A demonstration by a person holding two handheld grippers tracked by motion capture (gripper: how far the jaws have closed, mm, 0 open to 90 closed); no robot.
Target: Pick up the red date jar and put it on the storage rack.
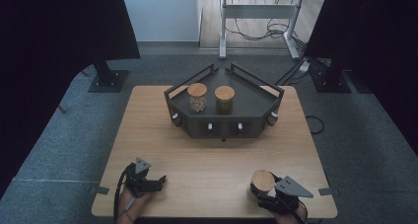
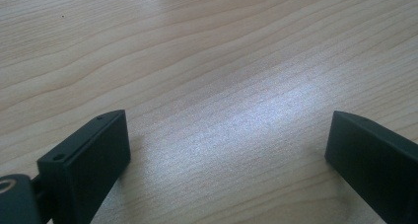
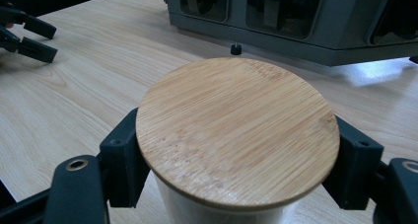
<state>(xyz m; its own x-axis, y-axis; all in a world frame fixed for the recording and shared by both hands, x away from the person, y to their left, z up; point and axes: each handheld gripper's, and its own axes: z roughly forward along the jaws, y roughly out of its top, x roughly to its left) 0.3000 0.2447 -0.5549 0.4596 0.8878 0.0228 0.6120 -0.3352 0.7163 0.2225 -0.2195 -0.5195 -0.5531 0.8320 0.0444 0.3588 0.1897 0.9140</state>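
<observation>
Fingers, right: the black fingers (image 3: 357, 160) of the right gripper (image 1: 268, 192) are clamped on a jar, one on each side of its body just under the lid.
Fingers, left: the fingers (image 2: 93, 155) of the left gripper (image 1: 158, 180) stand wide apart with nothing but bare wood between them.
Jar in hand: a jar (image 3: 236, 135) with a round bamboo lid, at the near right corner of the table beside the right hand; whether its base rests on the wood cannot be told.
Handling, judged: the pale wall below the lid looks like glass, so the jar is probably stiff, smooth, rather heavy and breakable. The lid overhangs the body and may merely sit in the mouth.
Where to hold, judged: take it on the body below the lid's rim, as the grip now stands; the overhang would check a downward slip. Lifting by the lid alone risks pulling it free.
Table: light wooden table (image 1: 217, 160), its middle bare between the two grippers.
Tray: a dark, angular tray (image 1: 224, 130) with raised rails stands at the far middle of the table, well apart from the held jar.
Tray contents: two more lidded jars, the left jar (image 1: 197, 96) showing pale contents, the right jar (image 1: 225, 99) darker; they stand near each other.
</observation>
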